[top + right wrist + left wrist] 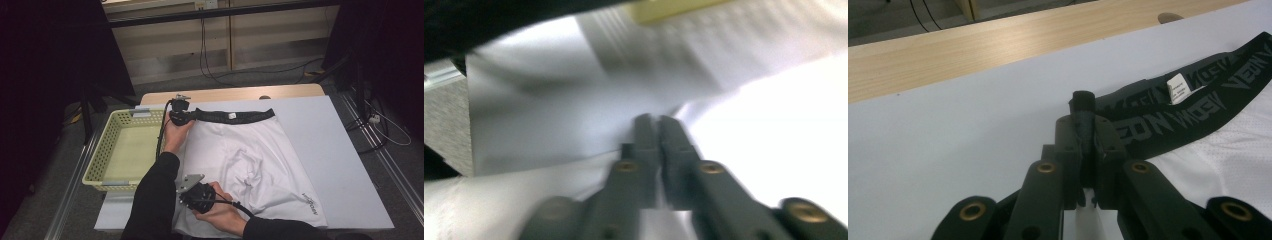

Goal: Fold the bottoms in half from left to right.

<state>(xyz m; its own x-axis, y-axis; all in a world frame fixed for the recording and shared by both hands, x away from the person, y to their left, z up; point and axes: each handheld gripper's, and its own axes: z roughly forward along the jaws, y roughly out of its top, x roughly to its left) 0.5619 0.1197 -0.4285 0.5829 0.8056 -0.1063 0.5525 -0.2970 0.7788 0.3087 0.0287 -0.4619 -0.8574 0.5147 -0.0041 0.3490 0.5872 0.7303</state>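
One white shorts, two claws gripping; one basket

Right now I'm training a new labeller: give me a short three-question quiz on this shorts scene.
1. True or false: the left gripper is shut on the waistband of the shorts.
2. The basket lies on which side of the shorts? A) the person's left B) the person's right C) beyond them
3. Fill in: the right gripper pinches the shorts' ____ edge, nearest the person.

Key: 1 true; 2 A; 3 bottom.
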